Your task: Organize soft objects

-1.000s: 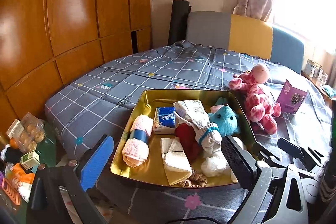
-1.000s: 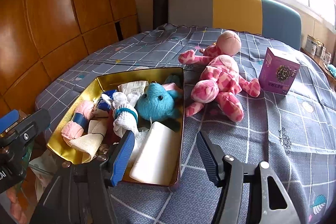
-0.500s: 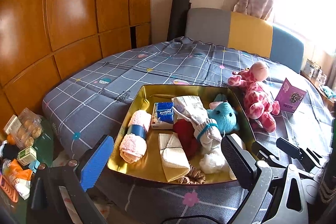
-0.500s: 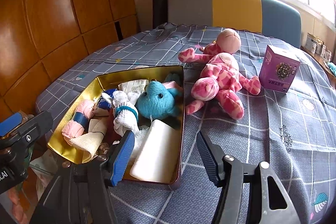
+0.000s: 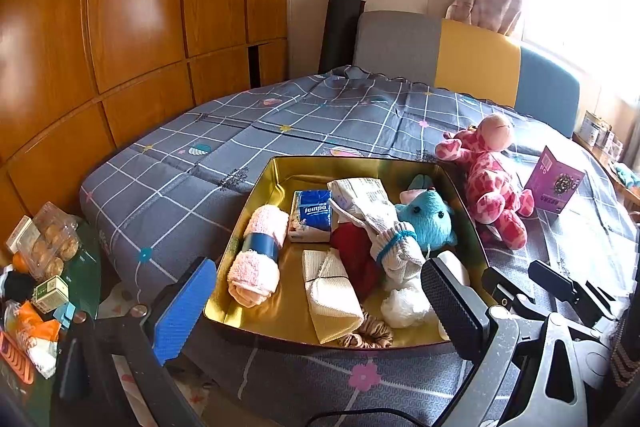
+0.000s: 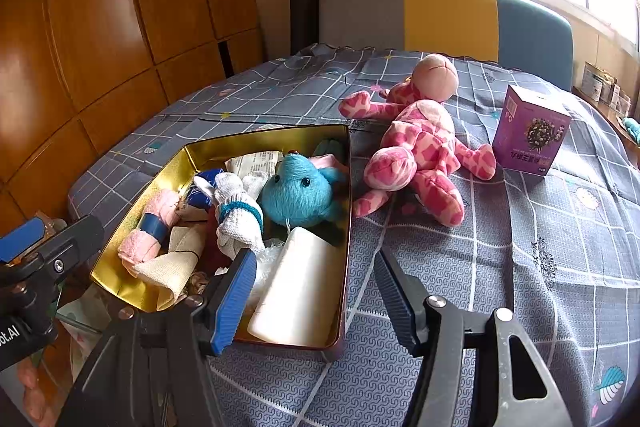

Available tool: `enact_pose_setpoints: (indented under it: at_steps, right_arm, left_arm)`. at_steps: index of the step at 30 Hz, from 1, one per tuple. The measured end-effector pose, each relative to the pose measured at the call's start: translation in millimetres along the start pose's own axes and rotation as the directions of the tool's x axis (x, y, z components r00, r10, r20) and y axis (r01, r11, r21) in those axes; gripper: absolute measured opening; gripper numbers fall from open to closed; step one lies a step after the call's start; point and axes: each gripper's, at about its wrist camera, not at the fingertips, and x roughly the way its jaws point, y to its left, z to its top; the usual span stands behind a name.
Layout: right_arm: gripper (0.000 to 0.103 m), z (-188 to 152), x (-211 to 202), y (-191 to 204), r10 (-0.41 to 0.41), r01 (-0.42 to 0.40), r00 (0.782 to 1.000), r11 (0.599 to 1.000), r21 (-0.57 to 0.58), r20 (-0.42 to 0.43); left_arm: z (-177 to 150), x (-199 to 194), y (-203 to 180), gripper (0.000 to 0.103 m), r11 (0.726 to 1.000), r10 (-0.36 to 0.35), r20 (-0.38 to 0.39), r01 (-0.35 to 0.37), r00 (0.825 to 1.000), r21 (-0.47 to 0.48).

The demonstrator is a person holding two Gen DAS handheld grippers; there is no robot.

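One bed (image 6: pixel 520 267) in a grey checked cover was seen, with a gold tin (image 6: pixel 347 211) near its front edge. The tin was packed with soft things: a blue plush (image 6: pixel 300 193), a rolled pink towel (image 5: pixel 260 255), a tissue pack (image 5: pixel 314 211) and a bundled sock (image 6: pixel 238 219). One soft thing was left out: the pink giraffe toy (image 6: pixel 416 147), lying just beside the tin, near a purple box (image 6: pixel 528 131). The right gripper (image 6: pixel 316 291) was held apart and empty over the tin's near corner. The left gripper (image 5: pixel 320 311) was likewise apart, nothing clamped. The step was judged near-final; a reach to the giraffe was called for next.
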Motion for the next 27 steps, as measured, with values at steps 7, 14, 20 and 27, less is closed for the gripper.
enact_pose_setpoints:
  at_steps: [7, 14, 20, 27]
  right_arm:
    - [0.062, -0.4, 0.0, -0.1, 0.001, -0.001, 1.0, 1.0, 0.001, 0.0]
    - [0.062, -0.4, -0.3, 0.0, 0.002, -0.002, 1.0, 1.0, 0.001, -0.002]
    - [0.062, -0.5, -1.0, -0.4, 0.001, -0.001, 1.0, 1.0, 0.002, -0.001]
    - [0.062, -0.4, -1.3, -0.2, 0.001, -0.001, 1.0, 1.0, 0.002, -0.003]
  left_arm:
    - [0.3, 0.5, 0.2, 0.103, 1.0, 0.001, -0.002, -0.001, 1.0, 0.004]
    - [0.2, 0.4, 0.7, 0.103, 1.0, -0.001, -0.004, 0.001, 1.0, 0.002]
    - [0.1, 0.5, 0.9, 0.103, 1.0, -0.005, -0.009, 0.005, 1.0, 0.003]
    - [-0.3, 0.2, 0.9, 0.103, 1.0, -0.008, -0.01, 0.008, 1.0, 0.005]
